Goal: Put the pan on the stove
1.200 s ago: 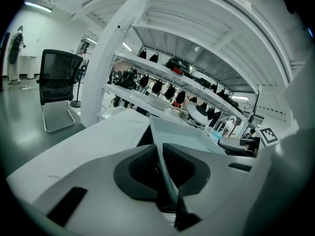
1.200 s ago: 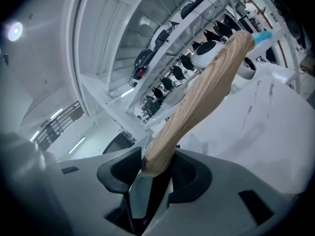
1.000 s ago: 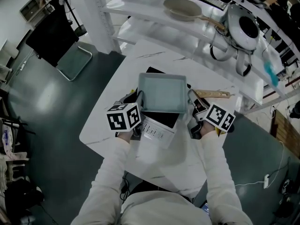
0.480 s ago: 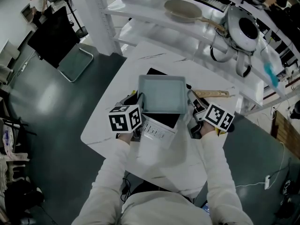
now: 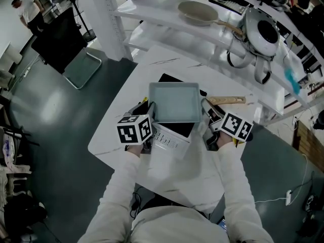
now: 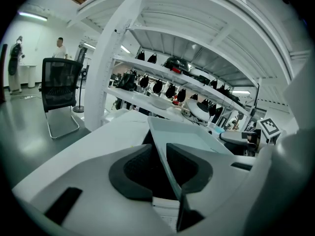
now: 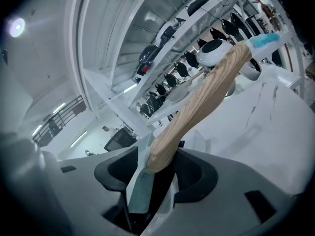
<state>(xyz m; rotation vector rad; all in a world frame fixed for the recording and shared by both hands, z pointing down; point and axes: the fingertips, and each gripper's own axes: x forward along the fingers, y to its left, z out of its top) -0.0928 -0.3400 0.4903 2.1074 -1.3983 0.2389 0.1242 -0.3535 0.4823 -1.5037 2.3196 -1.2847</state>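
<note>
Barely anything's shifted vs. earlier — pan (image 5: 175,102) sits on stove (image 5: 169,138). Stiff, prob. weighty; grab thin rim (image 6: 165,156) or wooden handle (image 7: 206,92). Left gripper (image 6: 160,168) loosely straddles rim, not pinching — right gripper (image 7: 157,176) jaws opening round handle.

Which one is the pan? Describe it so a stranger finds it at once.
On the white table stands a black stove. The pan sits on top of it: square, pale grey-blue, with a wooden handle to the right, unlike the round cream pan on the shelf behind.
</note>
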